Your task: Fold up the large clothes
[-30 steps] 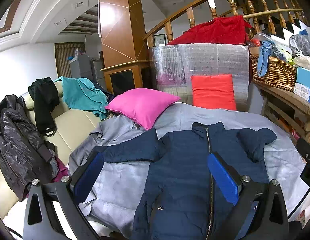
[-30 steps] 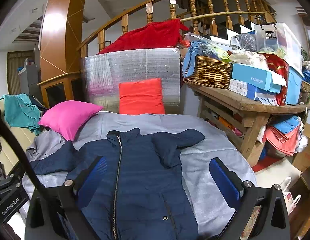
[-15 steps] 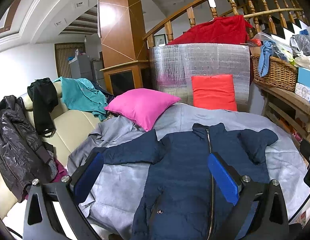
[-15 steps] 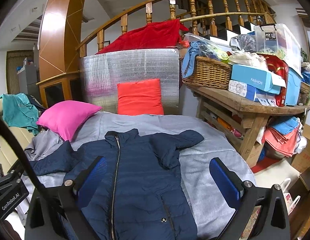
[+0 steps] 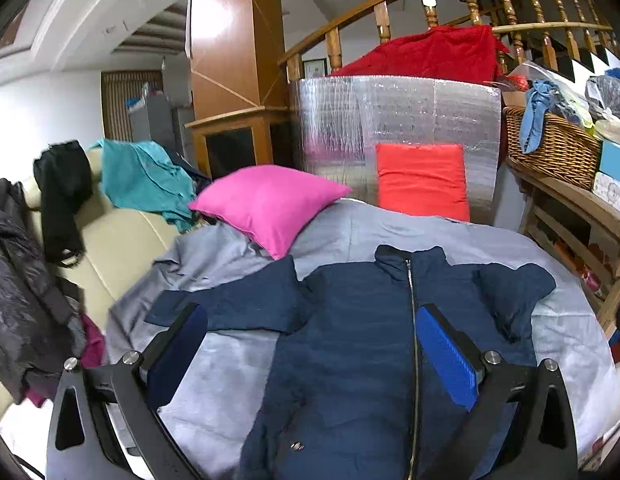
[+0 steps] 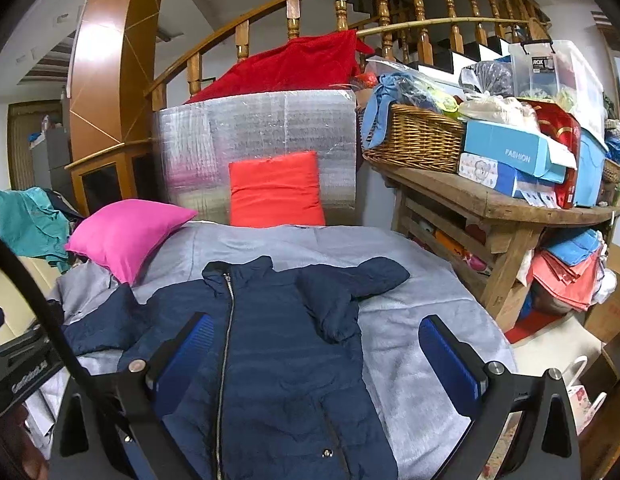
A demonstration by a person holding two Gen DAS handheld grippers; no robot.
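Observation:
A navy puffer jacket (image 5: 349, 344) (image 6: 278, 352) lies face up and zipped on a grey sheet (image 5: 409, 232) (image 6: 413, 320). Its left sleeve (image 5: 230, 304) stretches out sideways. The right sleeve (image 6: 349, 288) is bent back onto the chest. My left gripper (image 5: 310, 344) hovers open over the jacket's left half, its blue pads holding nothing. Over the jacket's right side my right gripper (image 6: 317, 352) is open too, with nothing between its fingers. The jacket's hem is hidden below both views.
A pink pillow (image 5: 266, 204) and a red cushion (image 5: 421, 180) lie at the sheet's far end before a silver foil panel (image 6: 262, 136). A cream sofa (image 5: 110, 248) with dark clothes is left. A wooden bench (image 6: 489, 204) with basket and boxes stands right.
Both views have shifted only slightly; the jacket lies as before and both grippers stay open.

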